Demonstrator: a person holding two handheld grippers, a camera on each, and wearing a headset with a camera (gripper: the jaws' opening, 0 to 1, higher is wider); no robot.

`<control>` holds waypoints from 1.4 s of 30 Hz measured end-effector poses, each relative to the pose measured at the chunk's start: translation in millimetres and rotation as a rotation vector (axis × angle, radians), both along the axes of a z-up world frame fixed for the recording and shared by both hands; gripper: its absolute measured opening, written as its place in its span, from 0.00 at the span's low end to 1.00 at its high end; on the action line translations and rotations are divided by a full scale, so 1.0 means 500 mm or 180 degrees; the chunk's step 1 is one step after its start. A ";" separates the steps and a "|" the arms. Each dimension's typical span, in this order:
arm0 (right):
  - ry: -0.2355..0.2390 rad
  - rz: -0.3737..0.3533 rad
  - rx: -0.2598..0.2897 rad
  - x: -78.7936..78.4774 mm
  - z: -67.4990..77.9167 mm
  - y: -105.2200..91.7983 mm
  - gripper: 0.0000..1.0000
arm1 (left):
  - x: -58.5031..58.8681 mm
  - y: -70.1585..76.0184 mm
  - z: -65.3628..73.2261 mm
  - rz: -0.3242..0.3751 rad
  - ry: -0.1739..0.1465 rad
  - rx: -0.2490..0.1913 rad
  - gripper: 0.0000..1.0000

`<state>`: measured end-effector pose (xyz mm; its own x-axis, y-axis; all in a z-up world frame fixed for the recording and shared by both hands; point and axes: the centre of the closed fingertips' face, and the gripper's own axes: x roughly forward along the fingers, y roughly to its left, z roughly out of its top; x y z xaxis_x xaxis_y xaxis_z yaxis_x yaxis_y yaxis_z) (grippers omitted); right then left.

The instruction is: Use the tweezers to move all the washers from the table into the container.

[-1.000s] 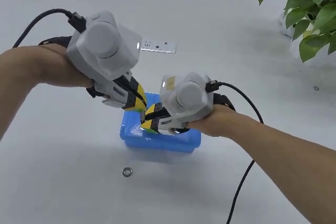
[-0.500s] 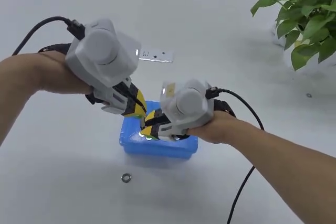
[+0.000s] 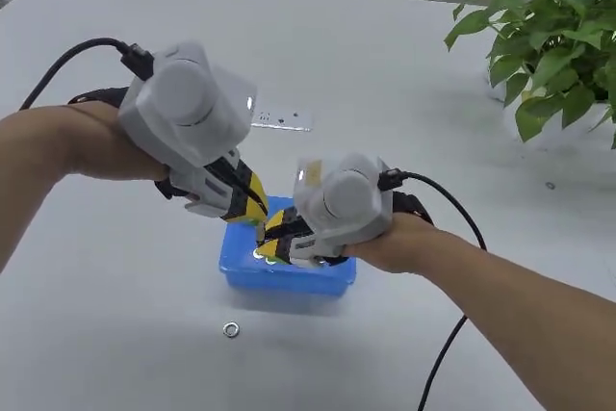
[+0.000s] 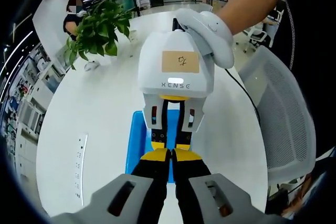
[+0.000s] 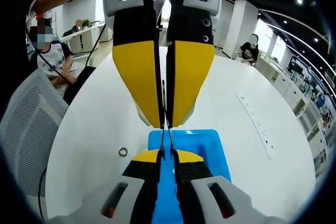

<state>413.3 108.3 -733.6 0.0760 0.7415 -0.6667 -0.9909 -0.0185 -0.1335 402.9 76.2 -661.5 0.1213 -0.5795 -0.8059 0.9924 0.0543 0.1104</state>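
1. One washer (image 3: 231, 330) lies on the tabletop (image 3: 404, 74) just beside the blue container (image 3: 289, 278), as a second ago; only the view has shifted.
2. Left gripper (image 3: 257, 209) and right gripper (image 3: 272, 234) stay tip to tip over the container, both clamped on the tweezers (image 5: 167, 124).
3. Judgement: this washer is still to be moved.
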 end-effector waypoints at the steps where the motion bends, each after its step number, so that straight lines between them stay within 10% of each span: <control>1: -0.0006 0.0002 -0.0002 -0.003 0.001 0.000 0.12 | -0.003 0.000 0.001 0.0000 -0.0002 0.0004 0.05; 42: 0.0134 0.0172 -0.0030 -0.130 -0.050 0.030 0.13 | -0.120 0.028 -0.054 0.0120 0.0156 0.0004 0.05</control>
